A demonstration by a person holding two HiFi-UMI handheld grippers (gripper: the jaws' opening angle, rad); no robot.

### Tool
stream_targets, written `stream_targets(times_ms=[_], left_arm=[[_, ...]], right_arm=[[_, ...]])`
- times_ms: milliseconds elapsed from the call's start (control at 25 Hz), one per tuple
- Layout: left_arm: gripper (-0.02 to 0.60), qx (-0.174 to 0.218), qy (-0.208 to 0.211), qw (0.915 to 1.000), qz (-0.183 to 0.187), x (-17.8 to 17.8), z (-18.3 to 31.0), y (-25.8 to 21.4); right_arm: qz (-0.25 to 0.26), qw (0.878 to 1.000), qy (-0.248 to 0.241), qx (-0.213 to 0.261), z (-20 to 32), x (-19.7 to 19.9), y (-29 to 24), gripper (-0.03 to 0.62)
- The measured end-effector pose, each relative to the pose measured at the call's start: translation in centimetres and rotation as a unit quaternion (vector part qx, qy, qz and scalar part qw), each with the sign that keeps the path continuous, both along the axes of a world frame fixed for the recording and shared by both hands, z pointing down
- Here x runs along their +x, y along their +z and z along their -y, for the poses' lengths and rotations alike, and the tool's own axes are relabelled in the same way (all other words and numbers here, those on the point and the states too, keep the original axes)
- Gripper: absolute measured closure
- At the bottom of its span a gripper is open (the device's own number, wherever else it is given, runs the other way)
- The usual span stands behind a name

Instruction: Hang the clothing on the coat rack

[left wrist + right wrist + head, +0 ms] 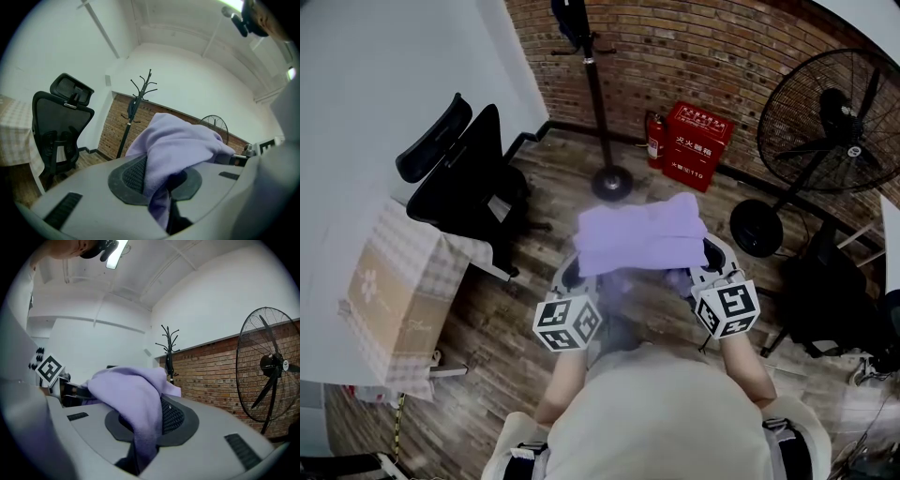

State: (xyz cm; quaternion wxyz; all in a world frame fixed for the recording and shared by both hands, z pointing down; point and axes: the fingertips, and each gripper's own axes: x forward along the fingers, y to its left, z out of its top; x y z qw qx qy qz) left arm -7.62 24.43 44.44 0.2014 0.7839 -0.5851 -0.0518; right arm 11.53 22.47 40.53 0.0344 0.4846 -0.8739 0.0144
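**A:** What sort of room is it?

**B:** It has a dark plank floor [502, 309], a red brick wall [694, 56] at the far side and a plain white wall [384, 66] on the left. At the left edge there is a table [394, 225] under a checked cloth.

**A:** How many of each thing?

**B:** There is one coat rack [598, 103] standing on its round base near the brick wall, with something dark hanging at its top. There is one black office chair [464, 178] beside the table and one cardboard box [394, 309] on the table. One fire extinguisher [653, 141] stands just beside one red box [697, 145]. One standing fan [834, 122] is on the right. There is one lilac garment [642, 234], and there are two marker cubes, one on each claw.

**A:** Where is the garment?

**B:** It is held up in front of the person, spread between the two claws above the floor. It is well short of the rack and not on it.

**A:** And the claws?

**B:** The left claw [161, 187] is nearly closed, with a fold of lilac cloth pinched between its dark pads. The right claw [147, 423] grips the other side the same way, and cloth drapes over its jaws.
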Motion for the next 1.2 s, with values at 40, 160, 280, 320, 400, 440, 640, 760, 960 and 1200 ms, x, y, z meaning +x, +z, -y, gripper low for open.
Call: stream_targets(times_ms=[40, 160, 280, 320, 400, 440, 640, 760, 960, 1200], left_arm=[[0.525, 0.001, 0.0, 1.0, 0.0, 0.1, 0.0, -0.1], [0.525, 0.0, 0.0, 1.0, 0.0, 0.3, 0.1, -0.1], [0.525, -0.001, 0.001, 1.0, -0.003, 0.2, 0.3, -0.2], [0.525, -0.001, 0.001, 1.0, -0.004, 0.1, 0.4, -0.2], [0.525, -0.002, 0.002, 1.0, -0.005, 0.2, 1.0, -0.1], [0.525, -0.003, 0.003, 1.0, -0.005, 0.2, 1.4, 0.0], [0.525, 0.0, 0.008, 0.9999, -0.01, 0.0, 4.3, -0.2], [0.525, 0.003, 0.009, 0.9999, -0.012, -0.4, 6.5, -0.3], [0.525, 0.009, 0.009, 0.9998, -0.016, -1.4, 10.9, -0.7], [0.525, 0.018, 0.01, 0.9996, -0.017, -3.2, 16.1, -2.0]], right_arm=[[0.002, 1.0, -0.001, 0.0, 0.0, 0.1, -0.1, 0.543], [0.006, 1.0, -0.002, 0.001, 0.1, 0.2, -0.1, 0.542], [0.009, 1.0, -0.003, 0.0, 0.4, 0.1, 0.0, 0.542], [0.009, 1.0, -0.003, -0.001, 0.6, 0.1, 0.1, 0.54], [0.009, 1.0, -0.003, -0.003, 1.1, 0.1, 0.2, 0.54], [0.01, 1.0, -0.003, -0.004, 1.5, 0.1, 0.3, 0.539], [0.014, 1.0, 0.001, -0.006, 4.2, -0.1, 0.3, 0.539], [0.012, 1.0, 0.001, -0.002, 6.4, -0.5, 0.1, 0.539], [0.017, 1.0, 0.001, 0.002, 10.6, -1.5, -0.2, 0.538], [0.014, 1.0, -0.002, 0.007, 15.9, -3.3, -1.5, 0.538]])
